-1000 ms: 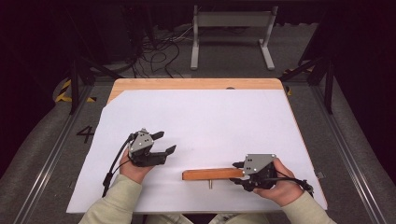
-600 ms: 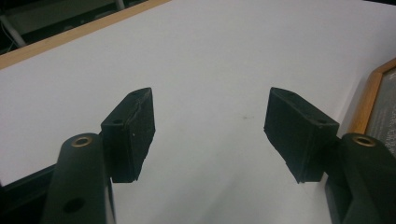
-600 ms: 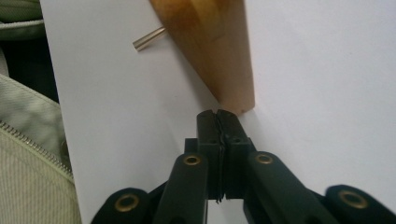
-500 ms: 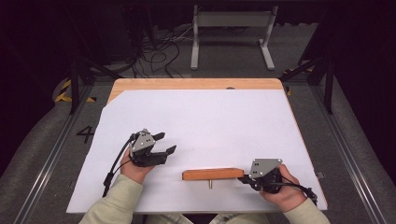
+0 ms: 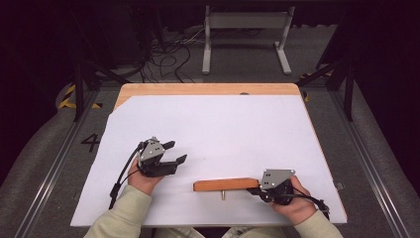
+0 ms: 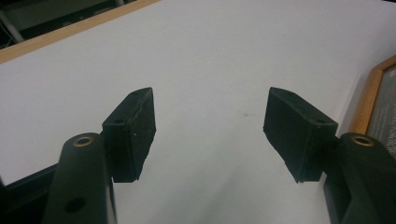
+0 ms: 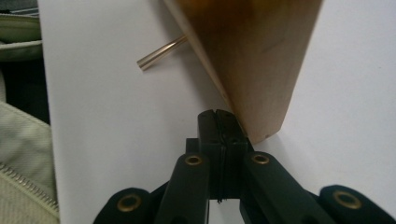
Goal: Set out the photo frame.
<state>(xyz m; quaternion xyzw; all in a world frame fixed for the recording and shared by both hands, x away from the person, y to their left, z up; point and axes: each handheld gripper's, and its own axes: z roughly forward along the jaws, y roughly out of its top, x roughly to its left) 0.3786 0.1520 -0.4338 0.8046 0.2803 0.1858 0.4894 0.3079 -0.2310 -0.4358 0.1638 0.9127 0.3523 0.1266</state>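
Since the earlier look, your right gripper [image 5: 258,187] slid a little lower and nearer you along the table's front edge, and its jaws, part open back then, had just snapped together. In the right gripper view the two black pads [image 7: 219,128] met flat with nothing between them, their tips right at the corner of the wooden block [image 7: 247,60]. Whether they touched the wood, you couldn't tell. Your left gripper [image 5: 174,151] stayed where it was, jaws spread wide over bare sheet, holding nothing.

The white sheet [image 5: 223,129] covered nearly the whole tabletop, smooth and matte, one far left corner cut at a slant. A strip of pale wooden tabletop [image 5: 198,89] showed along the far side. Beyond it the room lay dark: grey floor, a tangle of black cables [image 5: 168,64], and a light metal stand [image 5: 245,37] on two feet.

The block lay flat near your edge, just left of your right gripper: long, orange-brown, smooth-grained, with square edges. A thin brass-coloured pin [image 7: 161,53] stuck out from its near side. In the left gripper view, a wood-framed dark panel [image 6: 380,102] sat at the right border.
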